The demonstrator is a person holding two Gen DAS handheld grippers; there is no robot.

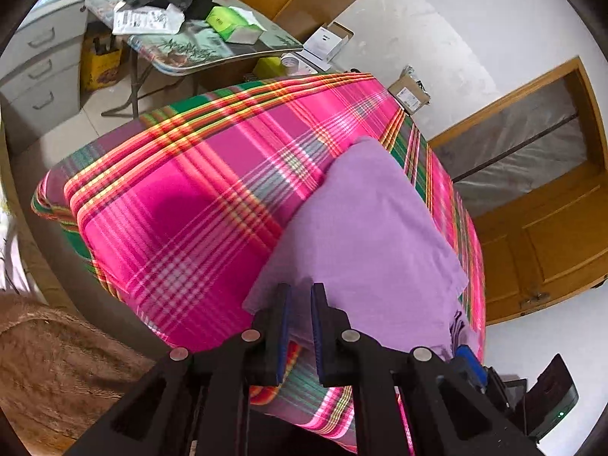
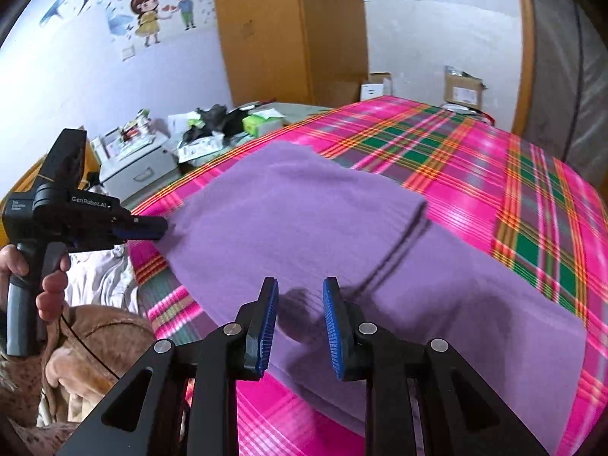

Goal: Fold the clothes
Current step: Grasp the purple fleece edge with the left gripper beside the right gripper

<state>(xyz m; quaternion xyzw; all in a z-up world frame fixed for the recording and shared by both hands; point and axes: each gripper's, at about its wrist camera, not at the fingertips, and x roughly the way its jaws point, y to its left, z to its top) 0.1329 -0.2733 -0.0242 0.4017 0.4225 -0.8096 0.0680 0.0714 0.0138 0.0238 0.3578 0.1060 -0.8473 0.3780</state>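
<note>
One purple garment (image 2: 304,228), folded, lies on the plaid-covered bed (image 2: 494,197), the left gripper (image 1: 301,296) with jaws clamped on its left edge, the right gripper (image 2: 300,296) hovering above its near edge, jaws apart.

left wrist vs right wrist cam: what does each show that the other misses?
Left wrist only: the left gripper from behind, fingers nearly closed at the purple garment's near corner, whether they pinch cloth is unclear; a grey drawer cabinet.

Right wrist only: the right gripper open above the garment, touching nothing; the left gripper side-on, with the hand on its handle; cartoon wall stickers.

Both: the purple garment partly folded on the plaid bedsheet, the cluttered side table, cardboard boxes by the wall.
</note>
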